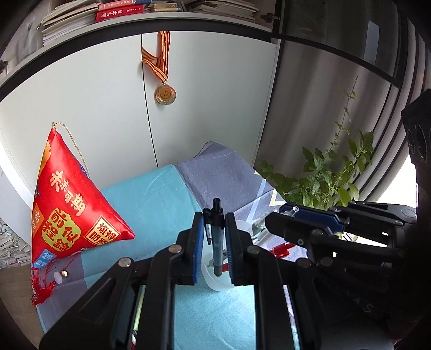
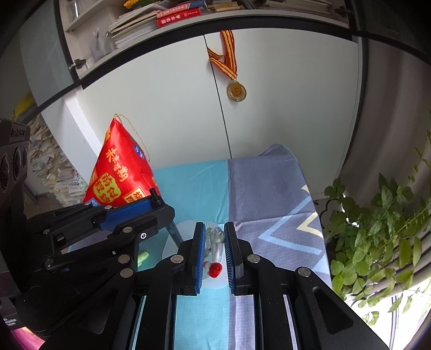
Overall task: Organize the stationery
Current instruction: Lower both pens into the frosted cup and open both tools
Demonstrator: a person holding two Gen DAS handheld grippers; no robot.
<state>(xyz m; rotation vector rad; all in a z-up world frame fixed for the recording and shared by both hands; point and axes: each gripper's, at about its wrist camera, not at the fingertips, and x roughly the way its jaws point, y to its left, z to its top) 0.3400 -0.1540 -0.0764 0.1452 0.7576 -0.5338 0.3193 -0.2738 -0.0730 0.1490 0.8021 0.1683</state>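
Left wrist view: the left gripper (image 1: 214, 239) is clamped on a black click pen (image 1: 217, 237), which stands upright between the blue pads, clip toward the left pad, tip pointing down over a white translucent cup (image 1: 215, 282). To the right, the right gripper (image 1: 304, 218) reaches in from the side. A red pyramid-shaped cushion (image 1: 72, 204) printed with yellow Chinese characters sits at the far left on a blue and grey cloth (image 1: 159, 193). A gold medal (image 1: 165, 93) on a striped ribbon hangs on the white cabinet behind. A leafy plant (image 1: 328, 177) stands at the right.

Right wrist view: the right gripper (image 2: 214, 245) is clamped on a clear-barrelled pen with a red cap (image 2: 215, 255), held upright over the same cup (image 2: 177, 242). The left gripper (image 2: 134, 212) enters from the left. A red book (image 2: 179, 17) with white Chinese lettering lies on the shelf above.

Both pens look light, stiff and smooth, likely to slip or pivot. A mid-barrel hold seems safest.
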